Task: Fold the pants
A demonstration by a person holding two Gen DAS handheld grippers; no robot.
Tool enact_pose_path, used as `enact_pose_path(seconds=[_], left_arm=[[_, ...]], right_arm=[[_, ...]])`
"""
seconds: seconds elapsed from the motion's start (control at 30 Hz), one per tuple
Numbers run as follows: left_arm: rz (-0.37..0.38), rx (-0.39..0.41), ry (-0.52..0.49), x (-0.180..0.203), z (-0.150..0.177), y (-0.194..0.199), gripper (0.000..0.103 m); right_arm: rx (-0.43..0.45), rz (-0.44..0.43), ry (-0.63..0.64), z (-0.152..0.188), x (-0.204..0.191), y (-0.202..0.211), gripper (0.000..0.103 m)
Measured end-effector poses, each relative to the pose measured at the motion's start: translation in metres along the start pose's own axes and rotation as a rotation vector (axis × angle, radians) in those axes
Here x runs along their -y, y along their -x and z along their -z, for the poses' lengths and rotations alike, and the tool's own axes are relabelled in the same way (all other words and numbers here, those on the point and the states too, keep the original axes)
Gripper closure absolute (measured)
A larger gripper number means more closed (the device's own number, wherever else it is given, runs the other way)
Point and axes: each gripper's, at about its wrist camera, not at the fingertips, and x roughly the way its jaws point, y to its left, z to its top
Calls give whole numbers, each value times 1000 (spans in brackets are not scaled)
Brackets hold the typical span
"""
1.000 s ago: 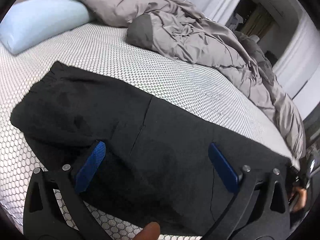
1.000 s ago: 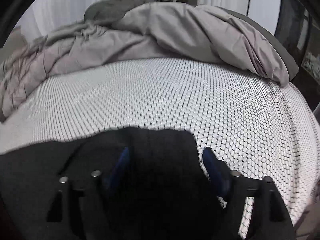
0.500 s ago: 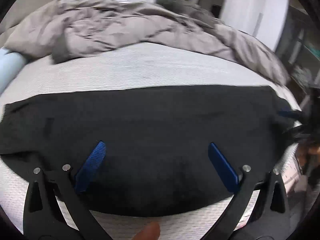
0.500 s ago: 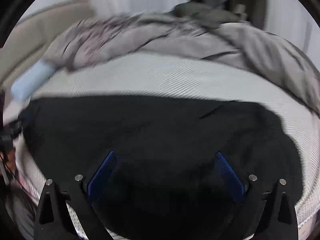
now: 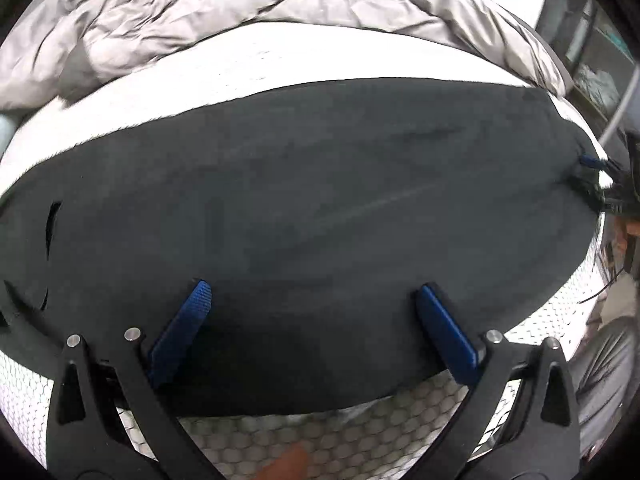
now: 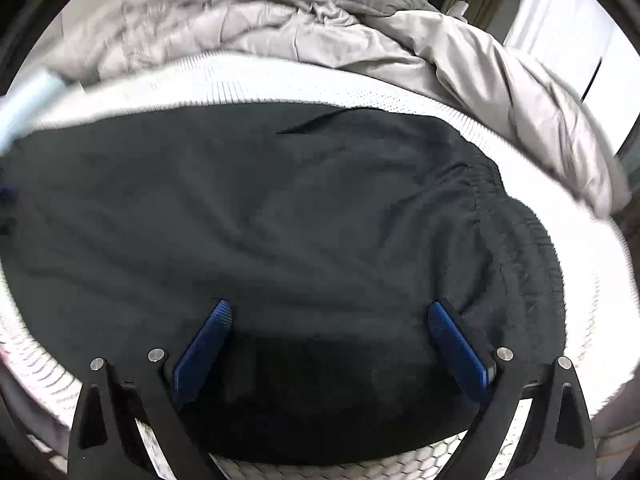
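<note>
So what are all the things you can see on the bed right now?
pants: one, black, flat across the near part of the bed, waistband to the right in the right wrist view
bed sheet: one, white honeycomb pattern, under the pants
duvet: one, grey, bunched along the far side
pillow: one, pale blue, far left, blurred
left claw: one, black with blue pads, open over the pants
right claw: one, black with blue pads, open over the pants
</note>
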Motion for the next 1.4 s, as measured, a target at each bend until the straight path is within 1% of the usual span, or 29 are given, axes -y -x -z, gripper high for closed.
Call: enact_pose_path(seconds=[0.03,0.1,0.13,0.17,0.23,0.3,0.33,0.37,0.43,0.47,0.53,0.6,0.63,0.7,0.73,0.77,0.8,0.87,0.9,0.97,1.0,1.07,1.13,1.17,1.2,1.27,1.33,1.37,1.4], left_arm=[[-4,3,17,-1,0,3,1],[-12,25,39,-2,-4,10,1],[-4,36,44,-11,-8,12,1],[21,56,43,-7,-13,15,1],[64,70,20,7,-28,14,1],[98,44,-1,24,-45,-2,1],[110,27,-8,33,-48,-10,1],[103,-16,-14,38,-52,-24,1],[43,-59,-11,39,-55,-41,1],[28,-59,-8,37,-59,-45,1],[4,-54,10,32,-59,-43,1],[-29,-47,40,21,-57,-39,1],[-32,-44,60,14,-55,-35,1],[-65,-48,77,3,-53,-34,1],[-79,-50,79,-7,-53,-35,1],[-73,-47,79,-12,-51,-32,1],[-60,-42,77,-15,-50,-27,1],[-35,-42,93,-19,-52,-17,1],[-14,-33,95,-16,-56,-13,1],[19,3,68,-5,-70,-7,1],[9,-1,46,0,-79,-12,1],[-17,-31,4,12,-96,-30,1],[-19,-72,-21,18,-104,-52,1],[-37,-111,-43,19,-106,-66,1],[-57,-136,-61,19,-105,-77,0],[-33,-120,-59,10,-103,-81,0],[-51,-106,-62,1,-101,-74,0],[-65,-97,-56,-5,-99,-72,0],[-43,-90,-41,-14,-97,-69,1]], right_arm=[[-3,13,22,0,-2,1,4],[-3,99,86,-5,-19,6,3],[12,95,94,-10,-27,11,3],[25,56,90,-15,-33,15,3],[62,-66,53,-23,-48,22,3],[75,-155,40,-38,-73,22,2],[70,-174,52,-42,-84,18,2],[59,-191,78,-48,-98,12,2],[12,-196,149,-57,-121,-9,3],[-14,-162,188,-58,-130,-19,3],[-22,-73,234,-55,-129,-31,2],[-23,10,172,-53,-101,-34,2],[-25,113,118,-52,-79,-36,2],[-25,307,74,-46,-50,-38,0],[-36,368,52,-42,-36,-42,0],[-44,335,23,-39,-26,-43,0],[-40,281,-17,-38,-18,-39,0],[-42,238,-52,-40,-16,-30,0],[-32,184,-62,-49,-18,-29,0],[2,78,-62,-60,-34,-19,0],[19,22,-59,-68,-44,-15,0],[24,-90,-47,-82,-69,-10,0],[6,-166,-39,-92,-90,-21,0],[-15,-181,-24,-95,-99,-31,0],[-31,-176,6,-99,-108,-44,0],[-77,-128,74,-105,-108,-73,1],[-61,-95,124,-105,-100,-78,1],[-59,-50,120,-104,-89,-75,1],[-50,47,97,-104,-73,-73,0]])
